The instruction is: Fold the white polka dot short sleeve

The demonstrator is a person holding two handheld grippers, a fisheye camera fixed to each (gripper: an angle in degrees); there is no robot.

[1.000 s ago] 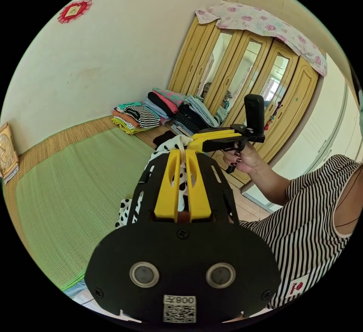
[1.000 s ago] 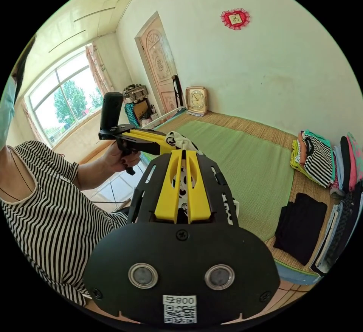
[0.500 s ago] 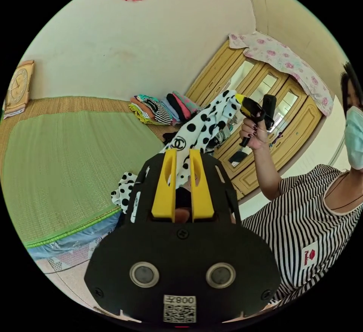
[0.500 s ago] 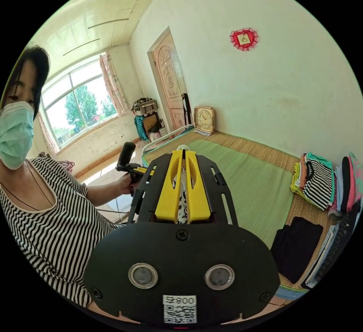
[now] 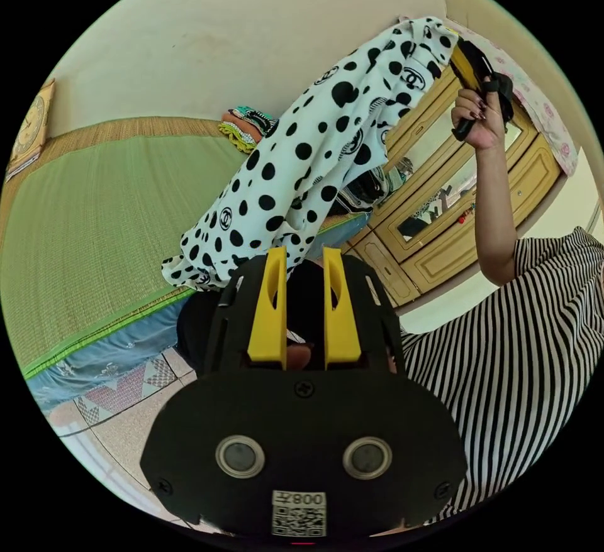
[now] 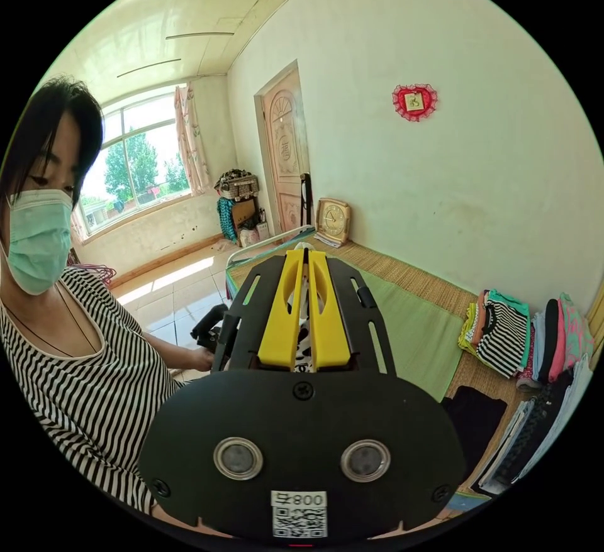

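1. Right tongs (image 6: 304, 256): yellow jaws together, a strip of the white polka dot short sleeve (image 5: 314, 149) pinched between them. In the left gripper view the right hand (image 5: 481, 121) is raised high, arm upright, garment hanging from it over the edge of the green mat (image 5: 94, 212).
2. Left tongs (image 5: 296, 263): jaws apart, gripping nothing; garment hem just beyond the tips.
3. Writing: black interlocking-ring logos among the dots; nothing else noted.
4. Versus half a second ago: the left jaws are wider apart, the right hand is higher, and more cloth is spread out.
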